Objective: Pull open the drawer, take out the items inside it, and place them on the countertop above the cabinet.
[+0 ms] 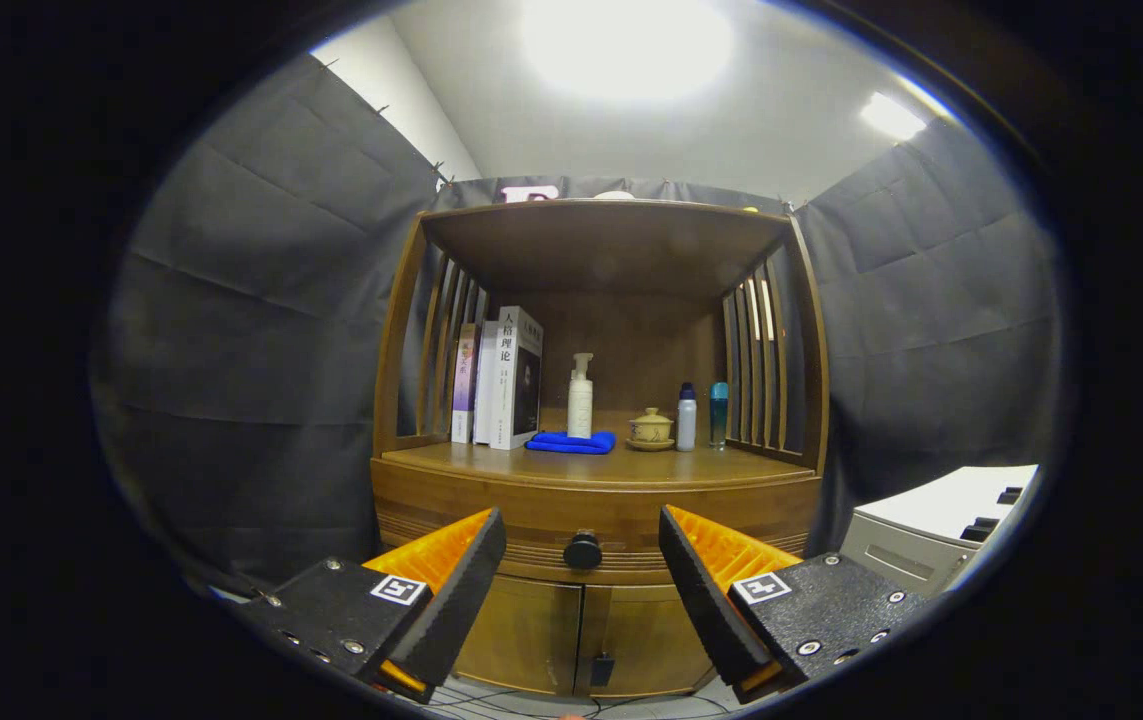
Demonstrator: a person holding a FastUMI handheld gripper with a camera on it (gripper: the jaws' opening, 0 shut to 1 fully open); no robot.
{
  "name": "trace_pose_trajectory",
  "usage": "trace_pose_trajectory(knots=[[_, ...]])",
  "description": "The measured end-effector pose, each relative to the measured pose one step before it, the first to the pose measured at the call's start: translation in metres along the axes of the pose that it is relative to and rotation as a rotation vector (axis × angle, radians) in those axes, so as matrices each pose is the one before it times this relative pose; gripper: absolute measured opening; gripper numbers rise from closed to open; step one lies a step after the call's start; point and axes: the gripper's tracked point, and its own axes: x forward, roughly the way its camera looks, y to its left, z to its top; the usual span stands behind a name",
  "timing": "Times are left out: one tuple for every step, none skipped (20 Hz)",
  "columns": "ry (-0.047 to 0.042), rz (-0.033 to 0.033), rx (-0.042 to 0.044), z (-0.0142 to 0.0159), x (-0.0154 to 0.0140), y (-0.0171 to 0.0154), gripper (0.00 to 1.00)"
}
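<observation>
Hand-held gripper point(582, 560) agape before drawer knob point(582, 550)

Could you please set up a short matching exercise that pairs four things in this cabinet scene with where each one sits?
Things:
1. drawer knob
2. blue cloth
3. books
4. lidded teacup

Places:
A. upright at the countertop's left end
B. in line with the gap between the open gripper fingers, beyond them
C. on a saucer, left of two small bottles
D. lying flat under the white pump bottle

Pairs: 1-B, 2-D, 3-A, 4-C
</observation>
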Motion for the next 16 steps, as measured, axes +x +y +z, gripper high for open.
trace_pose_trajectory(knots=[[0.00172, -0.00536, -0.00356, -0.00127, 0.00123, -0.00050, 0.95], [0.00420, -0.00631, -0.00288, -0.00141, 0.00076, -0.00136, 0.95], [0.00572, -0.00672, -0.00243, -0.00263, 0.00005, -0.00283, 0.95], [0.00363, -0.00437, -0.00416, -0.00211, 0.00062, -0.00081, 0.95], [0.00584, -0.00158, -0.00516, -0.00187, 0.00036, 0.00014, 0.95], [0.00887, 0.00077, -0.00219, -0.00302, 0.00156, 0.00091, 0.95], [0.01438, 0.00093, 0.00052, -0.00545, 0.00221, 0.00027, 0.95], [0.00967, -0.00699, -0.00024, -0.00428, 0.00377, 0.00013, 0.96], [0.00768, -0.00719, 0.00011, -0.00307, 0.00241, -0.00154, 0.96], [0.00089, -0.00954, 0.00049, -0.00027, 0.00416, -0.00052, 0.96], [-0.00108, -0.00941, 0.00201, 0.00261, 0.00253, -0.00240, 0.96], [-0.00291, -0.00520, 0.00510, 0.00206, 0.00560, -0.00025, 0.95], [0.00067, -0.00192, 0.00585, 0.00046, 0.00528, 0.00028, 0.95], [0.00601, -0.00140, 0.00761, -0.00035, 0.00763, -0.00056, 0.95], [0.01063, -0.00013, 0.00912, -0.00221, 0.00903, -0.00090, 0.95], [0.01332, -0.00273, 0.00771, -0.00230, 0.00961, -0.00064, 0.95]])
